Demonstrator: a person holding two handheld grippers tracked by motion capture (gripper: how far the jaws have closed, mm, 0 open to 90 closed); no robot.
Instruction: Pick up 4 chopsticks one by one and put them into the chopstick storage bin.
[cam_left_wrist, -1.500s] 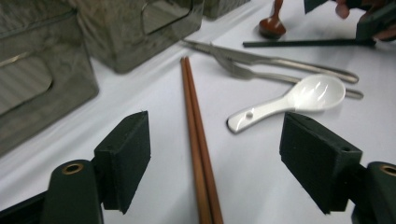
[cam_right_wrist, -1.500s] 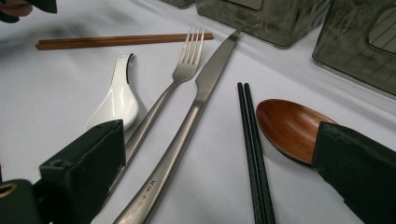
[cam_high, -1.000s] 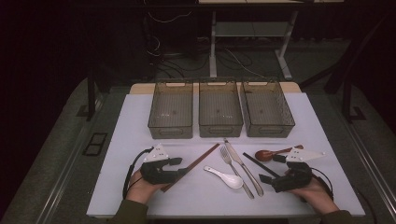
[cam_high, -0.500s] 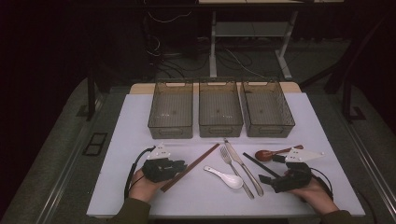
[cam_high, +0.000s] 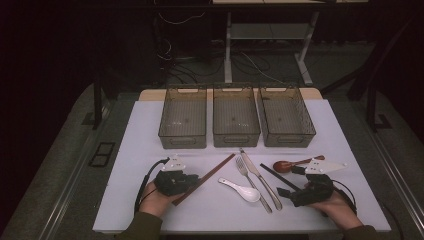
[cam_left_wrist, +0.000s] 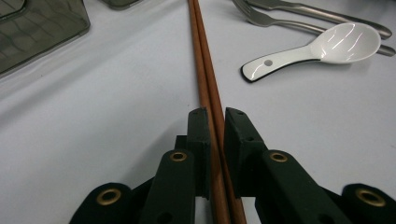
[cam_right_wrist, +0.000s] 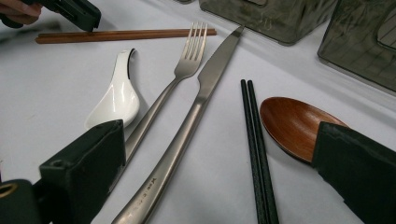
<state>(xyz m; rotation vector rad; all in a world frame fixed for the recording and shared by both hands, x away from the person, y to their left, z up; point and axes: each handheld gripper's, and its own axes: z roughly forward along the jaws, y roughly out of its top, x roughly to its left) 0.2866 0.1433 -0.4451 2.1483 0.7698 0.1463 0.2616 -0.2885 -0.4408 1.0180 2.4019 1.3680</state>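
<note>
The left gripper (cam_left_wrist: 215, 122) has crept forward along the table and now pinches the brown chopsticks (cam_left_wrist: 205, 79) near their end — lying flat, ready to lift toward a bin (cam_high: 183, 117) — while the right gripper (cam_right_wrist: 224, 158) waits wide open over the knife (cam_right_wrist: 187, 126).

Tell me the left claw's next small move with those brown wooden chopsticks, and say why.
Probably a short straight lift. The left claw has its jaws closed around the pair of brown wooden chopsticks, which lie flat on the white table. Raising them slightly would show whether both sticks hold before carrying them toward the three grey mesh bins behind.
</note>
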